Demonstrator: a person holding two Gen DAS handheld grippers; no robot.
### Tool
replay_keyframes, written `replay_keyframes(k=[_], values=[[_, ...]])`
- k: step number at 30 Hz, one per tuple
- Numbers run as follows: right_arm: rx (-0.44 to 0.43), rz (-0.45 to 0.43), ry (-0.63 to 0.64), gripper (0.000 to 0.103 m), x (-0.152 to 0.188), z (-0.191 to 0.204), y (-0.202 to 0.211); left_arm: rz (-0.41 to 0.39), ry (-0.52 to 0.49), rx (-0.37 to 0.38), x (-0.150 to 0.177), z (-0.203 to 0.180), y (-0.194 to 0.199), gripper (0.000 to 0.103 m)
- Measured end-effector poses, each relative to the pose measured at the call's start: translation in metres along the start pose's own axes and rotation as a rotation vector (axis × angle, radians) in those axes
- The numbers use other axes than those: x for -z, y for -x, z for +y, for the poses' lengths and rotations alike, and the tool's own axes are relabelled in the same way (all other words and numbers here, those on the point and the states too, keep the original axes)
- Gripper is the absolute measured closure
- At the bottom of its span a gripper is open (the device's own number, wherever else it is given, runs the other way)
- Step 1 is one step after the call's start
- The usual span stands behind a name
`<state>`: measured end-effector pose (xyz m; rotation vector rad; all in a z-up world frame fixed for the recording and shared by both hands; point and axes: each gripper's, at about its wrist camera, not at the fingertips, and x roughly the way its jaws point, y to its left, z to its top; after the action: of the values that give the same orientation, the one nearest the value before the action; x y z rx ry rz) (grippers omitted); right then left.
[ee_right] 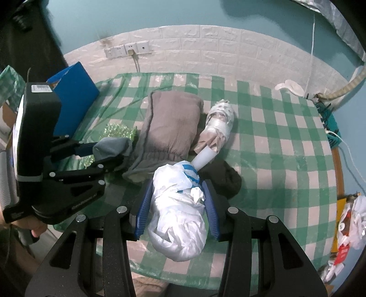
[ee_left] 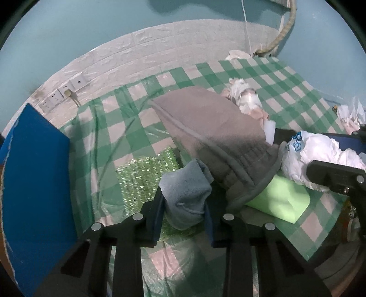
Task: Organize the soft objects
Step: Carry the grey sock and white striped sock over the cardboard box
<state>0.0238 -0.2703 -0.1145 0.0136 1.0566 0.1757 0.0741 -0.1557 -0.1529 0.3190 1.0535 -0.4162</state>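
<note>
Left gripper [ee_left: 184,211] clamps a blue-grey cloth [ee_left: 185,196]; right gripper [ee_right: 177,205] grips a white plastic bag [ee_right: 178,212].

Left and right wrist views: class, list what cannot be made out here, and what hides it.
- Green foam block: left wrist view, partly under the grey cushion; absent from the right wrist view.
- Dark cloth: right wrist view, partly behind the white plastic bag in the right claw.
- Blue box: left wrist view, cut off by the edge.

Teal wall [ee_right: 160,13], white brick panel [ee_right: 228,50], sockets [ee_right: 127,49]
</note>
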Motion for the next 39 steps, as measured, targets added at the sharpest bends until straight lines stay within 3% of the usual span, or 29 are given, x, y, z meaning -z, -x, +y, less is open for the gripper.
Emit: replay_keyframes(k=[15, 22, 39], values=[[0.003, -0.074, 0.018, 0.059, -0.017, 0.018, 0.028, -0.077, 0.098, -0.003, 0.008, 0.029, 0.057, 0.074], [-0.003, -0.096, 0.04, 0.059, -0.026, 0.035, 0.038, -0.061, 0.138, -0.045, 0.022, 0.046, 0.075, 0.074], [-0.067, -0.152, 0.12, 0.059, -0.056, 0.105, 0.058, -0.131, 0.228, -0.112, 0.051, 0.095, 0.142, 0.074]])
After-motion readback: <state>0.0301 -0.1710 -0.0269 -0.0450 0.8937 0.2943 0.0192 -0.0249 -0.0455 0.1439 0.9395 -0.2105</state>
